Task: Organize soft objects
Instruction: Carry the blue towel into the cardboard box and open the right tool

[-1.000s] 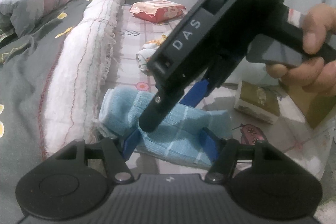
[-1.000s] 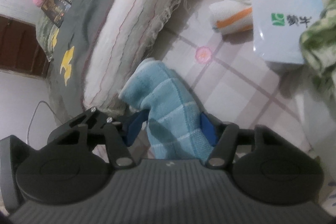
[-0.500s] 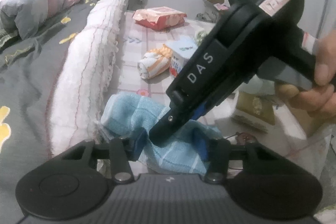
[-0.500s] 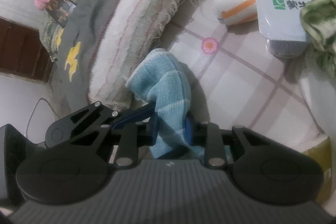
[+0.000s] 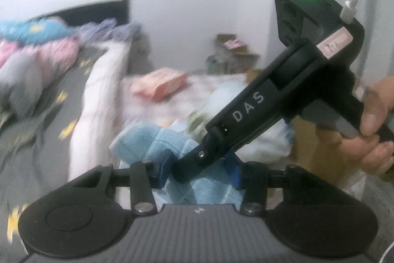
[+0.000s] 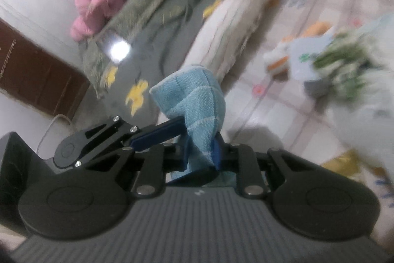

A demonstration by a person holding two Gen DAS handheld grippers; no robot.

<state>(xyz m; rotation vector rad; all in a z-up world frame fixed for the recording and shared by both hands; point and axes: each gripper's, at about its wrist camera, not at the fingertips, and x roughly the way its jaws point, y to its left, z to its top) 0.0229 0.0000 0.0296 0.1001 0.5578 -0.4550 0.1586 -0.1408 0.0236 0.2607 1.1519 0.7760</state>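
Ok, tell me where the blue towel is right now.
The blue towel is pinched in the right gripper, sticking up at the right wrist view's centre, with the left gripper around it too, beside the white pillow.
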